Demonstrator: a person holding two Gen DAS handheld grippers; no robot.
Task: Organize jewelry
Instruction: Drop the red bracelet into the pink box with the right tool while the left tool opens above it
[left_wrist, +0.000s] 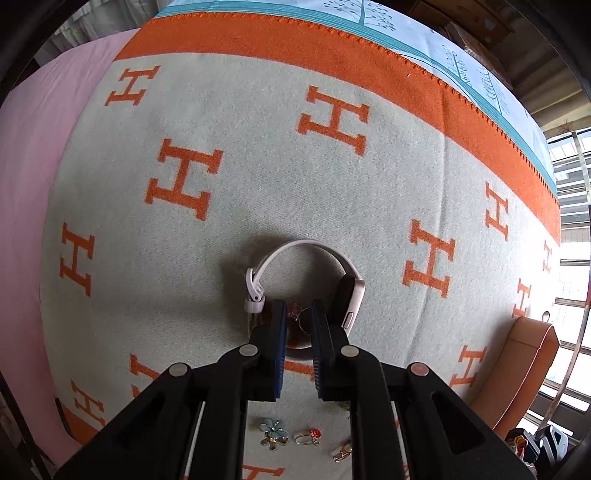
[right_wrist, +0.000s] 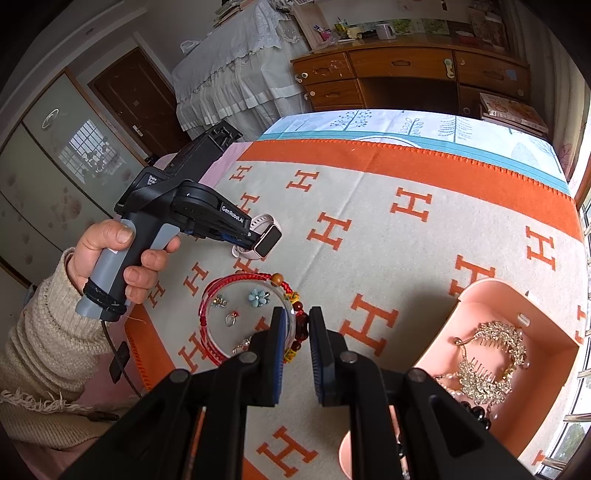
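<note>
– Blanket (left_wrist: 258, 166) fills the left wrist view, cream with orange letters. What is the left gripper (left_wrist: 298, 325) doing?
– It points down inside the loop of a pale pink watch (left_wrist: 352, 302), which stands on its strap well in from the orange border. The pads are almost together, and a small ring (left_wrist: 295, 314) looks pinched between their tips.
– And lower in that view?
– A blue flower brooch (left_wrist: 272, 430) and a red-stoned ring (left_wrist: 308, 437) lie on the blanket, just apart.
– Now the right wrist view.
– A hand (right_wrist: 110, 258) in a knit sleeve holds the left gripper (right_wrist: 249, 236) against the watch (right_wrist: 269, 240), toward the blanket's left edge. Nearer the left corner lies a red cord bracelet (right_wrist: 207, 306), looped around the brooch and small pieces.
– The right gripper (right_wrist: 297, 332)?
– Its pads leave a narrow gap. Dark red beads (right_wrist: 301, 325) show in it; I cannot tell whether the pads grip them.
– At the right edge?
– A pink box (right_wrist: 480, 295) holding gold hair combs (right_wrist: 487, 362).
</note>
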